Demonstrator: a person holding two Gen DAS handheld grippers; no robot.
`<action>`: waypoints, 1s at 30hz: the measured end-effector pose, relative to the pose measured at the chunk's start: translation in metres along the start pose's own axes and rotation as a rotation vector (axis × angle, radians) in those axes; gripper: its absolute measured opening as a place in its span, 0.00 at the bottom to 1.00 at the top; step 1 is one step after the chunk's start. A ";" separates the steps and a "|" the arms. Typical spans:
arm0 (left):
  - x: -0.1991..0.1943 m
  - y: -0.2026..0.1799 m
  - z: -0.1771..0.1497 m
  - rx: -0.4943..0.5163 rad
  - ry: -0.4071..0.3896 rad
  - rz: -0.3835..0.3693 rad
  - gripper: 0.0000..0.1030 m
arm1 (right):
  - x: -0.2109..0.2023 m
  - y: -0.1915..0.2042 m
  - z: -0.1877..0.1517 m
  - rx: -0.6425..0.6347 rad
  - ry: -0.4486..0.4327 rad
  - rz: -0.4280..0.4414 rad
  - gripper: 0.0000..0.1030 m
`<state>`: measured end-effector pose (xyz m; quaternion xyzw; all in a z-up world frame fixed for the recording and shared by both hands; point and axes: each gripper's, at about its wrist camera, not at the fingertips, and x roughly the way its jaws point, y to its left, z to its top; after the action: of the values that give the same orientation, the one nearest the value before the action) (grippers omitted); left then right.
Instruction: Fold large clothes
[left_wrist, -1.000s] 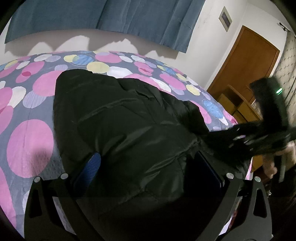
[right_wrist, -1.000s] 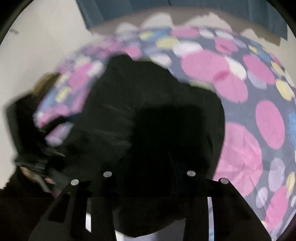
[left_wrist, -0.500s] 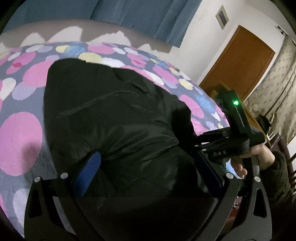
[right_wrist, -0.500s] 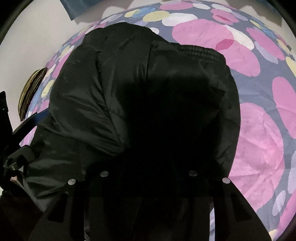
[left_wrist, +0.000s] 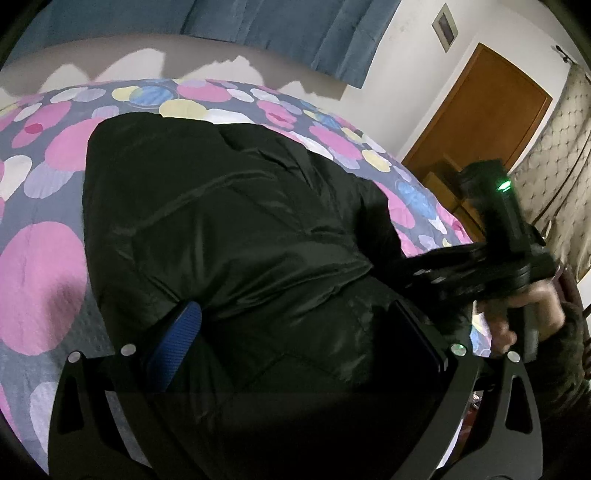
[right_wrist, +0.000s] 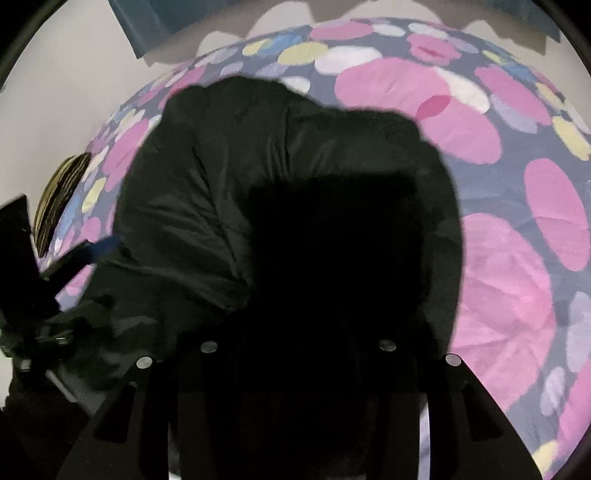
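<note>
We see a glossy, quilted black jacket (left_wrist: 229, 236) lying bunched on the bed's polka-dot cover (left_wrist: 40, 280). Left tongs (left_wrist: 295, 343) spread, puffy fabric between ribbed blue pads (left_wrist: 177, 339). Right tongs (right_wrist: 299, 332) lost in dark folds; state unclear.

The jacket (left_wrist: 229, 236) is plain black with a slight sheen. The bedspread (left_wrist: 40, 266) beneath it is grey, printed with pink, white, yellow, lilac and blue dots. The curtain (left_wrist: 280, 26) beyond the bedspread is blue. The door (left_wrist: 476, 110) is brown wood. The left gripper (left_wrist: 295, 343) is black with blue finger pads (left_wrist: 177, 343).
</note>
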<state>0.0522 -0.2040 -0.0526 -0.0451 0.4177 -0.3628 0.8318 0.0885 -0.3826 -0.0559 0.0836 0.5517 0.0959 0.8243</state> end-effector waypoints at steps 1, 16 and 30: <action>0.000 0.001 -0.001 -0.001 -0.002 -0.001 0.97 | -0.009 0.001 0.003 -0.006 -0.022 -0.004 0.42; -0.026 -0.006 -0.002 -0.018 -0.060 0.018 0.97 | 0.050 -0.041 0.072 0.113 0.051 0.111 0.38; -0.026 0.006 -0.014 -0.011 -0.072 0.025 0.97 | -0.021 -0.020 0.039 0.048 -0.109 0.072 0.41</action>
<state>0.0350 -0.1795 -0.0467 -0.0575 0.3900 -0.3481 0.8505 0.1177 -0.4079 -0.0275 0.1281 0.5048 0.1077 0.8469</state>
